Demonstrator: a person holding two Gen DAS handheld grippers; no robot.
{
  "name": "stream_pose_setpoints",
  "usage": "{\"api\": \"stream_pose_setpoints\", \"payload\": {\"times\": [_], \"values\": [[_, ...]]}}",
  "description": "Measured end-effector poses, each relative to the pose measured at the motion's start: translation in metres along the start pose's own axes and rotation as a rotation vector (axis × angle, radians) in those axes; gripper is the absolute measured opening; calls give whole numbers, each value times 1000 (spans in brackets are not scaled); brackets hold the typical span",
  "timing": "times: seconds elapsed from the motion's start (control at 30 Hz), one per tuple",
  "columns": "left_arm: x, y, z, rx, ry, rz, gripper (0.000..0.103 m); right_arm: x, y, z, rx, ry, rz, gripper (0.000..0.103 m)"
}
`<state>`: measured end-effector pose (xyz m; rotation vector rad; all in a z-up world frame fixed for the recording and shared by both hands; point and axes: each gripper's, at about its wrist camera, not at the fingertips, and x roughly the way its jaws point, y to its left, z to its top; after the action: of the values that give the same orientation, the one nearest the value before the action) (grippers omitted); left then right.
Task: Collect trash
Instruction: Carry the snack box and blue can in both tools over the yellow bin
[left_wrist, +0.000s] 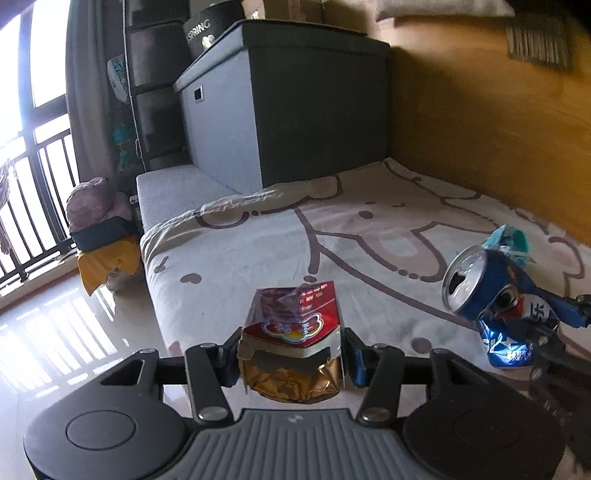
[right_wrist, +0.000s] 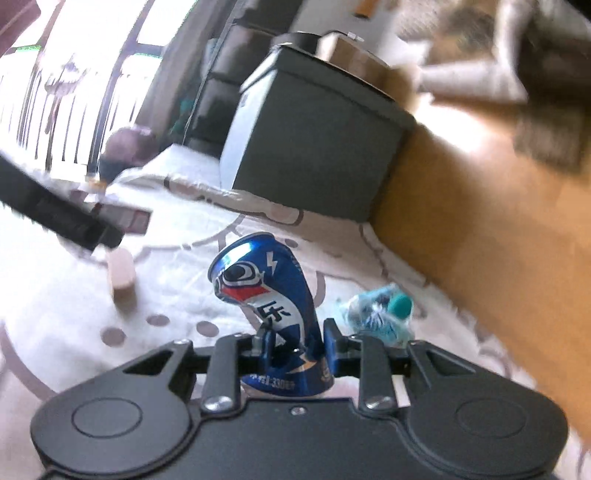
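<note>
My bed (left_wrist: 236, 254) wears a cartoon-print sheet (left_wrist: 369, 236); at two o'clock a crumpled teal wrapper (left_wrist: 511, 240) lies on it, at twelve a grey storage box (left_wrist: 295, 122).

Right tool (right_wrist: 295, 341) clamps a crushed blue can (right_wrist: 273, 295) above the bed (right_wrist: 74, 306).

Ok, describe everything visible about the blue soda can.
The blue can is thin metal, printed with a red, white and blue logo and white characters. It is crushed and bent at the waist, with its silver top open. The right gripper pinches its dented lower part, holding it above the patterned bedsheet.
</note>
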<state>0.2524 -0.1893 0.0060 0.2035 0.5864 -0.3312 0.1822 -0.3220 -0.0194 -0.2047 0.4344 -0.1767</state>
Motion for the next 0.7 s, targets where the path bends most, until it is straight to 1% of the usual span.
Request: {"api": "stream_pose_setpoints", "payload": {"times": [0.13, 0.3, 0.43, 0.7], "values": [[-24, 2, -4, -27, -13, -14, 53, -16, -24, -2, 156, 52, 77, 28], [-57, -1, -12, -37, -38, -29, 53, -33, -44, -4, 269, 101, 118, 28], [-77, -4, -19, -50, -38, -42, 53, -50, -48, -7, 317, 127, 126, 27], [-112, -14, -38, -61, -24, -67, 53, -84, -50, -12, 344, 162, 108, 27]]}}
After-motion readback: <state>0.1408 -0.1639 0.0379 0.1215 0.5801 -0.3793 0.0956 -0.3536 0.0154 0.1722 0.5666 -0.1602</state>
